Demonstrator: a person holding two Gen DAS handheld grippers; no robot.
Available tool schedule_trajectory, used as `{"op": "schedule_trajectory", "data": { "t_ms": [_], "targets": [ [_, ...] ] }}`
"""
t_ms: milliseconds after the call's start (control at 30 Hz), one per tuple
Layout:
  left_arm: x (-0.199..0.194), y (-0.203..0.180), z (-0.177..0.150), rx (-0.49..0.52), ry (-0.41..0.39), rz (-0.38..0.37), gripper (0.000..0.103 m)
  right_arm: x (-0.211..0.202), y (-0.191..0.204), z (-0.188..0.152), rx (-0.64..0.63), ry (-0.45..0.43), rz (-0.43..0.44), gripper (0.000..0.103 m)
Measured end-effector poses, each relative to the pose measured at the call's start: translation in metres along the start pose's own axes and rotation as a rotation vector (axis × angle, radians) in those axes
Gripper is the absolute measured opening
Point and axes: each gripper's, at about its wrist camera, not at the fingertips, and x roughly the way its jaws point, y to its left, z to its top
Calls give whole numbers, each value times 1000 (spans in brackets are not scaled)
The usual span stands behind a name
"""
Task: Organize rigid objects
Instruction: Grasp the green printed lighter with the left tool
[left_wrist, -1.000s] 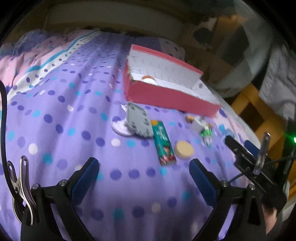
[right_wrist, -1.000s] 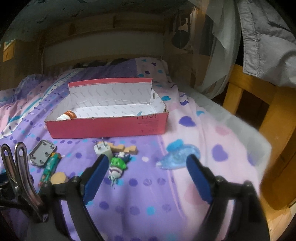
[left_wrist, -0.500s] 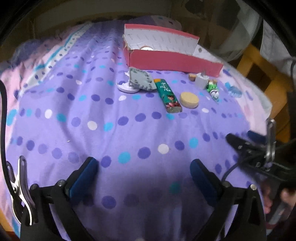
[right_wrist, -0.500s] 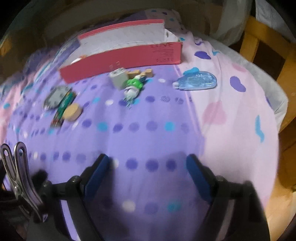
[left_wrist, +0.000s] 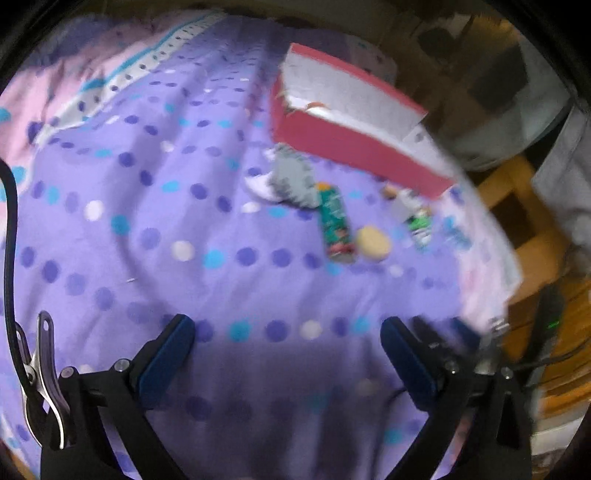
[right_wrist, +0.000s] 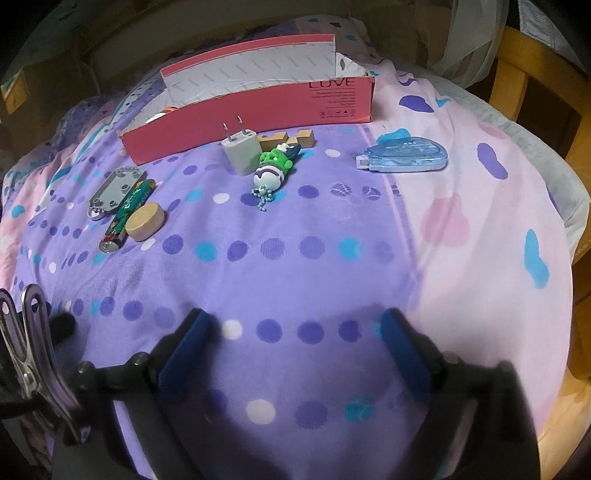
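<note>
Presently both hand-held grippers, left (left_wrist: 286, 349) and right (right_wrist: 295, 341), wide, empty, above bedspread (right_wrist: 314, 229)

Dotted purple bedspread (right_wrist: 295, 258), wooden chair (right_wrist: 517, 81)

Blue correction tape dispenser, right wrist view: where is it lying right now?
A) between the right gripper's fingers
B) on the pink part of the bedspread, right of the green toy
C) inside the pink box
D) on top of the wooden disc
B: the blue correction tape dispenser lies on the pink part of the bedspread, right of the green toy, outside the pink box.
</note>
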Motion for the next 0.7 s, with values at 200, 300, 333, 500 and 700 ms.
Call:
{"op": "schedule_trajectory", "data": {
  "t_ms": [200,300,333,500,700],
  "targets": [
    [20,-14,0,107,-48,94,103,0,1,0,0,1,1,98],
    [18,-17,0,130,-74,50,102,0,0,0,0,1,1,98],
    [16,-17,1,136,-84,24,102,0,0,0,1,1,1,98],
    [15,-22,17,206,-137,18,83,1,1,1,1,0,5,99],
    [45,-42,37,279,-56,-33,60,2,-3,2,19,-9,40,100]
  ]
}}
